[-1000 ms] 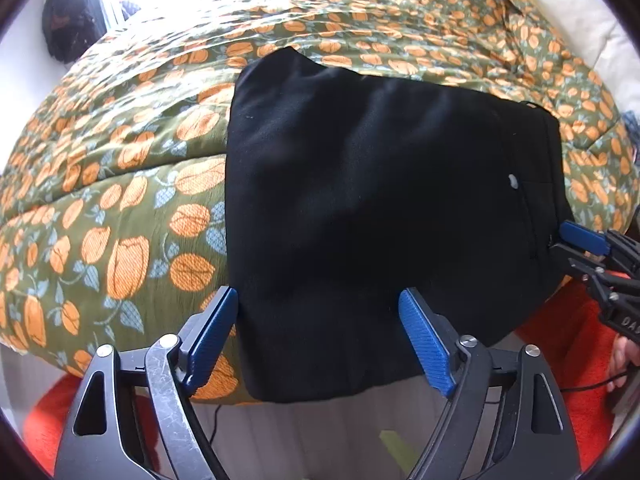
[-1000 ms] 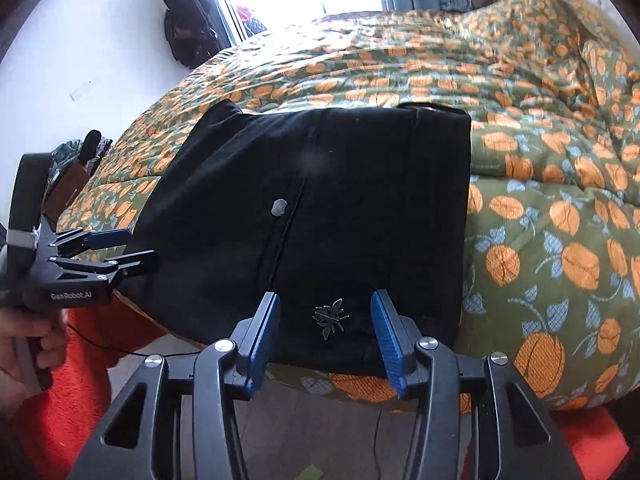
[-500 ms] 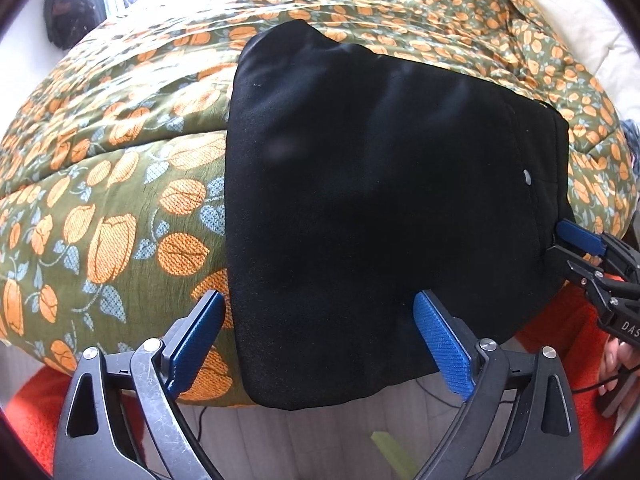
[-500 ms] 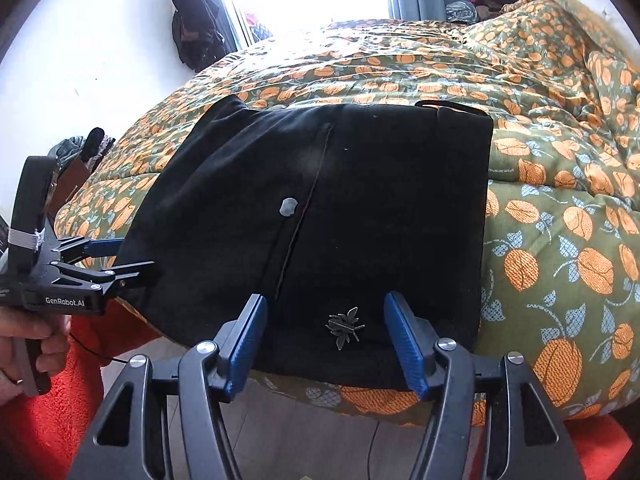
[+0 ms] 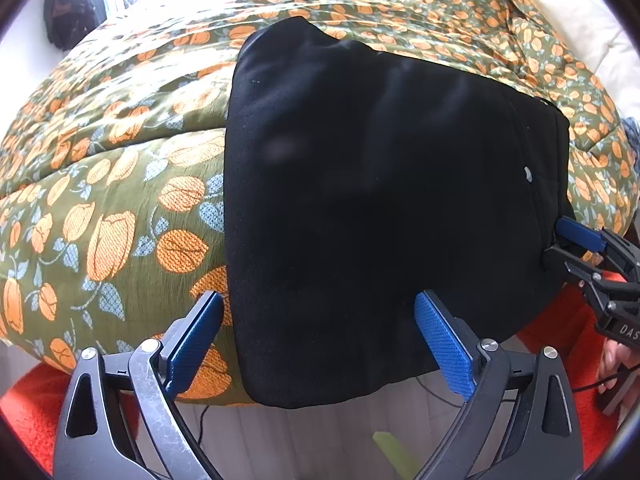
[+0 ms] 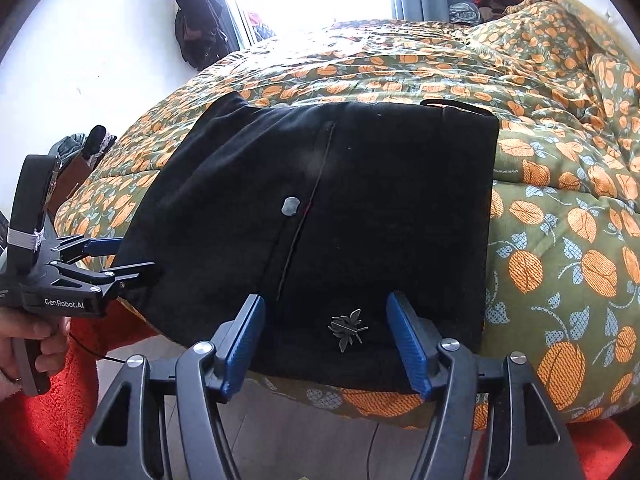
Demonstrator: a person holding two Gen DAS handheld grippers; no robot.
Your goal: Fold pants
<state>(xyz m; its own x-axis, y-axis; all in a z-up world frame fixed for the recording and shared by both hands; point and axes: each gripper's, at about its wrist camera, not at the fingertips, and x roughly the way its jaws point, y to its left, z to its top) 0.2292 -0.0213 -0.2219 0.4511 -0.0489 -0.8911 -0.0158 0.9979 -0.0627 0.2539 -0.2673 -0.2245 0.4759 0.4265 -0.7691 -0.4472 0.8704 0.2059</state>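
Black pants lie folded into a flat rectangle on the bed, hanging a little over its near edge. They also show in the right wrist view, with a grey button and a small metal bee emblem. My left gripper is open, its blue pads either side of the pants' near left edge, holding nothing. My right gripper is open at the near edge around the emblem. Each gripper shows in the other's view, the right one and the left one.
The bed has a green quilt with orange flowers, bunched up at the back right. A red rug and pale floor lie below the bed's edge. A dark bag hangs on the white wall by the bright window.
Both grippers have drawn back a little toward me from the pants' edge and have opened wider. The pants lie still.
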